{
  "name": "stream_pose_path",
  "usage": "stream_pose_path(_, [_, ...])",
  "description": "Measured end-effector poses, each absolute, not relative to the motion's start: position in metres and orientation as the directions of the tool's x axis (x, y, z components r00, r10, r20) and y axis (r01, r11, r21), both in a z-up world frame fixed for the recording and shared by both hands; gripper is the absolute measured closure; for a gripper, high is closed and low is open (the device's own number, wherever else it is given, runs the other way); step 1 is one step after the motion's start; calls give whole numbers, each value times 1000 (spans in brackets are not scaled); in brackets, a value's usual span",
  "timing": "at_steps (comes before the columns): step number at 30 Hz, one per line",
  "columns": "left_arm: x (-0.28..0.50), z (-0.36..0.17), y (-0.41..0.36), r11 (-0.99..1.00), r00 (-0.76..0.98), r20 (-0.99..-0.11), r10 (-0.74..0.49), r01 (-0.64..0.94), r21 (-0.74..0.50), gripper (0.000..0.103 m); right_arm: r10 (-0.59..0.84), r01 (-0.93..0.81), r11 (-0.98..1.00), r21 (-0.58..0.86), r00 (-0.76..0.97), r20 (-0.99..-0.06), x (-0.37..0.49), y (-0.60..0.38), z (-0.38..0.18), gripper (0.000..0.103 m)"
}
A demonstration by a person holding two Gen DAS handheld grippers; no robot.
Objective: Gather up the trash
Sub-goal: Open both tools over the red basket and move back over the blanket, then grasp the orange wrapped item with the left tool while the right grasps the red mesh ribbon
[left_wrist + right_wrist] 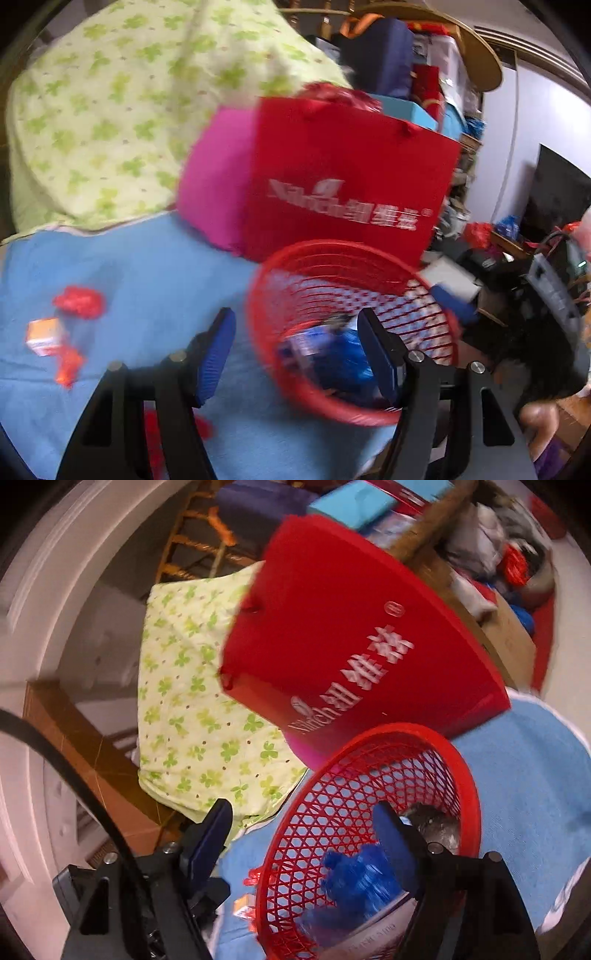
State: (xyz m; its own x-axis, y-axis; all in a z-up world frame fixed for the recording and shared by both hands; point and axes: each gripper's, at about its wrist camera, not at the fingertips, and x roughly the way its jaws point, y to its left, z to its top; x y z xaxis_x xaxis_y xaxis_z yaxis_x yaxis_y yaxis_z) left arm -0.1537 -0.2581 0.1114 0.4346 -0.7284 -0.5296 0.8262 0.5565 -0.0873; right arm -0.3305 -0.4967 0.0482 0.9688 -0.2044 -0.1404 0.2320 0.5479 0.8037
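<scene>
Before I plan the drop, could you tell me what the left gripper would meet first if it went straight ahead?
Probably the red mesh basket: the open left gripper straddles its near rim, though blur leaves depth uncertain.

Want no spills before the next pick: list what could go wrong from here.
1. The red mesh basket sits near the edge of the blue cloth; a nudge from the left hand-held gripper might tip it off.
2. The crumpled red wrapper and small orange box lie outside the basket and could be missed.
</scene>
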Motion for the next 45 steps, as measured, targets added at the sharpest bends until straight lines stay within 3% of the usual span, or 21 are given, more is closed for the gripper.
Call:
stream_pose_path(8, [-86,85,-106,814,657,-532,-534,570,-113,33,-106,104,846,523,994,-26,-302,-399,95,22])
stream_pose_path(12, [-54,59,-31,918,735,-567,-372,381,-108,33,26,-9,908,418,999,-36,-277,-346,100,22])
stream_pose_path(14, [-44,47,-4,943,749,-582,-317,313,-111,33,84,-47,921,387,993,-79,-260,-324,97,22])
stream_pose_path(17, [-32,30,23,961,745,-609,-273,238,-139,33,174,-84,924,374,961,-214,-223,-290,84,22])
stream_pose_path(22, [-23,18,23,961,722,-640,-265,253,-113,33,206,40,910,414,821,-533,-160,-270,32,23])
stream_pose_path(25, [-21,12,14,950,694,-664,-279,299,-87,33,181,147,897,417,738,-651,-136,-274,1,23])
stream_pose_path(28, [-17,10,3,938,673,-679,-294,338,-71,33,156,198,896,398,699,-698,-125,-279,-13,24])
stream_pose_path(34, [0,7,-10,934,655,-687,-315,344,-101,33,220,287,823,490,635,-741,-95,-293,-44,25])
stream_pose_path(40, [26,0,-28,932,651,-686,-325,345,-114,33,176,295,848,441,627,-759,-66,-294,-49,45])
stream_pose_path(45, [49,-8,-57,919,643,-679,-353,375,-122,33,105,227,921,316,637,-764,-45,-277,-42,56])
